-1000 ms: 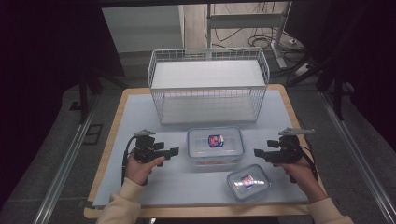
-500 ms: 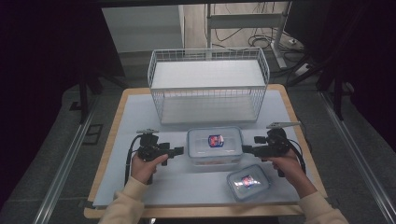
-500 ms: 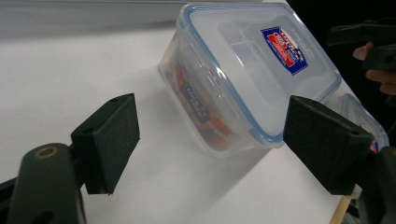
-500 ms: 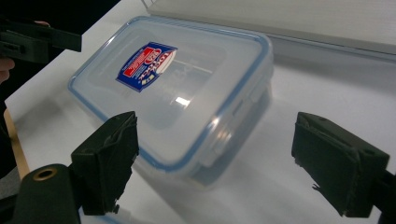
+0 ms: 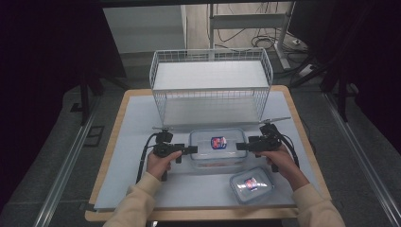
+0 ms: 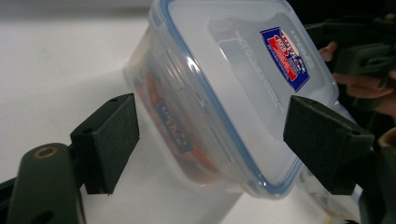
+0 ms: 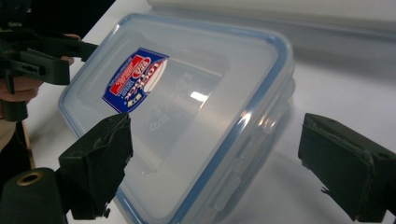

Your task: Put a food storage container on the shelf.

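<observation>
Both hands are in at the big lidded container [image 5: 218, 146] now, one from each end. It sits on the surface [image 5: 132, 142], middle front, just before the white wire basket [image 5: 211, 85], clear plastic with a blue-rimmed lid and a red-and-blue label on top.

The left gripper [image 5: 189, 149] points in level at the container's left end, tips right beside it. In the left gripper view its jaws stand wide, the container's end between them, pads clear of the plastic on both sides.

The right gripper [image 5: 239, 146] points in from the other end. Its jaws have just been opening, and in the right gripper view they stand wide with the container's corner between them, the left pad close against the lid's edge, though I can't tell whether it touches; the right pad is well off it.

A smaller lidded container [image 5: 251, 184] lies nearer the front edge, just beside the person's right forearm.
</observation>
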Available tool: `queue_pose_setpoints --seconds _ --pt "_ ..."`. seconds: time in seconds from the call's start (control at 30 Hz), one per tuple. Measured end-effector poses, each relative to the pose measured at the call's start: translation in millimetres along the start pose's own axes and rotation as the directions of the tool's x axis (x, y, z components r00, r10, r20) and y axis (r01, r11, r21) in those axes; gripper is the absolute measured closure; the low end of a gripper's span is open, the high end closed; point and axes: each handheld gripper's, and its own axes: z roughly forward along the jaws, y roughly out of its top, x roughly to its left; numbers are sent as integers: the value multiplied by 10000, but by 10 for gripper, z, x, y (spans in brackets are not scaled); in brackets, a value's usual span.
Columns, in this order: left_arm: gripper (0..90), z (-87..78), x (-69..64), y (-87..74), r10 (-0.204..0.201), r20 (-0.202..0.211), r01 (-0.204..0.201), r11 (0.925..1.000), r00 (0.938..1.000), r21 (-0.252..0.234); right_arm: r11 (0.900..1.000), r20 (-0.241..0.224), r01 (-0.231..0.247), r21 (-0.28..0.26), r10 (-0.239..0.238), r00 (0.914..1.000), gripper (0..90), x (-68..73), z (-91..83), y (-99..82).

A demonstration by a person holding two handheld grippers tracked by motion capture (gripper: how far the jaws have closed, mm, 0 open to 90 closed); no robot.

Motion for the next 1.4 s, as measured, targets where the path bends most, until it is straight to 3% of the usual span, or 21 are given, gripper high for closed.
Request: queue_pose_setpoints --seconds 0.37,0.5,0.6,0.7,0.9,1.17,1.3,1.4 --pt "256 115 57 -13 -394 963 355 9985 9946 425 9968 -652 -377 700 422 9970 126 -22 136 -25" --pt "289 93 48 -13 -424 894 392 9986 9951 367 9933 -804 -940 667 993 9918 195 -65 108 -38" --pt "307 77 39 -28 -487 877 468 9986 9950 242 9859 -1058 -1531 677 1597 9815 261 -114 70 -50" --pt "342 50 14 -44 -423 828 417 9991 9957 98 9824 -1166 -1767 604 1828 9762 317 -126 25 -58" --pt "378 1 -58 -91 -116 648 126 9998 9978 -143 9840 -1217 -1740 377 1774 9766 376 -97 -45 -89" --pt "416 -32 -87 -134 -5 647 30 9993 9979 -380 9844 -1344 -1745 213 1757 9752 421 -79 -105 -130" --pt "431 -46 -92 -145 -14 674 45 9990 9977 -450 9801 -1585 -1980 166 1981 9673 448 -100 -128 -151" --pt "440 -53 -95 -149 19 682 14 9988 9977 -487 9804 -1609 -1965 101 1956 9674 465 -102 -138 -161"
